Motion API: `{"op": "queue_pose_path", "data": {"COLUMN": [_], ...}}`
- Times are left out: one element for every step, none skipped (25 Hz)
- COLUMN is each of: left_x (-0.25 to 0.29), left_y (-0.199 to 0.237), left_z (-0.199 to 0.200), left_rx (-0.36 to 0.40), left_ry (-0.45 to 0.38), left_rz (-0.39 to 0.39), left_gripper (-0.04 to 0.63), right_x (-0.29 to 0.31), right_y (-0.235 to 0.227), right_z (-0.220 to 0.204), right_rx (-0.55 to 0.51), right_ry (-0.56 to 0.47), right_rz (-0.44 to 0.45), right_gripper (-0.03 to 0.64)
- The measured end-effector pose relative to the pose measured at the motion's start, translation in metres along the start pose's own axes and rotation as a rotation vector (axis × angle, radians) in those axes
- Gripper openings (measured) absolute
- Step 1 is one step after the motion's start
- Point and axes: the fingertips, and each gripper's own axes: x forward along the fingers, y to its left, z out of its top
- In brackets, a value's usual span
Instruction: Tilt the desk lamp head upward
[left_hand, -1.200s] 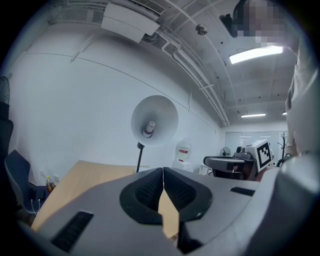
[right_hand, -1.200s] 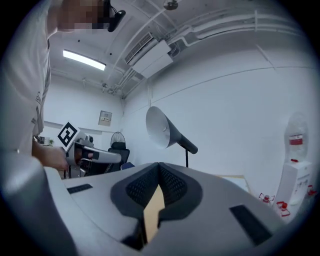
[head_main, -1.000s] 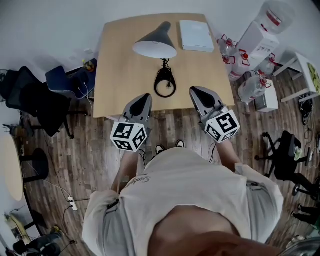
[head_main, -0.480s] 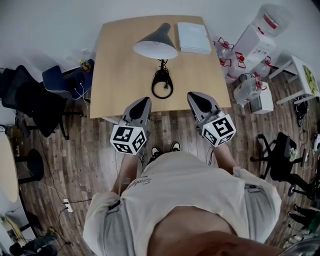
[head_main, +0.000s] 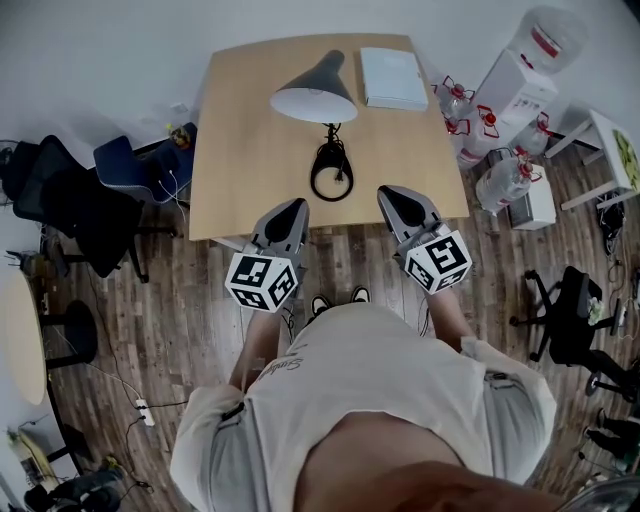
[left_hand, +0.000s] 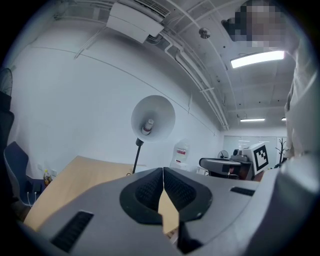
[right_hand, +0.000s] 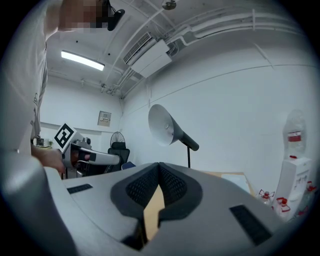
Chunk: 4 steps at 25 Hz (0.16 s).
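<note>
The grey desk lamp stands on the wooden table, its shade over the far middle and its black base with coiled cable nearer me. My left gripper and right gripper hover side by side at the table's near edge, short of the lamp. Both are shut with nothing between the jaws. In the left gripper view the lamp's open shade faces the camera above the left gripper. In the right gripper view the lamp shows from the side on its thin stem, above the right gripper.
A flat white box lies on the table's far right. A water dispenser and large bottles stand right of the table. Dark office chairs sit to the left, another to the right.
Both grippers stay shut at the table's near edge. Only the head view has shifted slightly.
</note>
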Motion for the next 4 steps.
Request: {"op": "queue_pose_path", "data": {"left_x": [0.0004,0.0007,0.0012,0.0018], "left_y": [-0.0005,-0.0007,-0.0009,-0.0010], "left_z": [-0.0001,-0.0003,-0.0004,-0.0005], "left_rx": [0.001,0.002,0.003,0.005], "left_ry": [0.001,0.002,0.003,0.004], "left_rz": [-0.001,-0.002,-0.001,0.000], "left_gripper": [0.015,0.015,0.015,0.015], "right_x": [0.0000,-0.0001,-0.0003,-0.0006], "right_y": [-0.0003,-0.0004,-0.0006,-0.0009], "right_z": [0.0000,0.0002,0.0004,0.0006], "right_rx": [0.000,-0.001,-0.004,-0.006], "right_ry": [-0.002,-0.004,-0.006,-0.009], "right_rz": [0.000,0.000,0.000,0.000], "right_gripper": [-0.006,-0.006,-0.006,-0.005]}}
